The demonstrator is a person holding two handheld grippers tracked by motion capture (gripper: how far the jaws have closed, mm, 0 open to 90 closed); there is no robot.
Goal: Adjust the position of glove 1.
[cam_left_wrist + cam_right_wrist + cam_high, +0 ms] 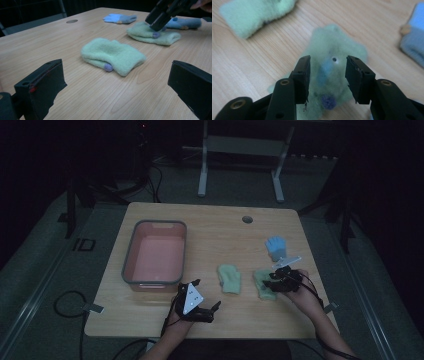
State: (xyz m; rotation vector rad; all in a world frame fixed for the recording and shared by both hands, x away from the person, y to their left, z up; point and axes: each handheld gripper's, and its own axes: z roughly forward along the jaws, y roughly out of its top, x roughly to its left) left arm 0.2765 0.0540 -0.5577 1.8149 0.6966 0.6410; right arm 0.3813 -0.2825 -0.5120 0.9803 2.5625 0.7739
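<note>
The left gripper (200, 307) rests low at the near edge, jaws wide apart, pointing toward two o'clock. The right gripper (276, 279) — tipped downward — points toward nine o'clock, jaws parted.

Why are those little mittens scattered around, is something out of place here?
Nothing looks spilled or damaged. Two green mittens and a blue one lie loose on the table, apart from each other, while the pink bin beside them sits empty. The right gripper hovers open over one green mitten.
</note>
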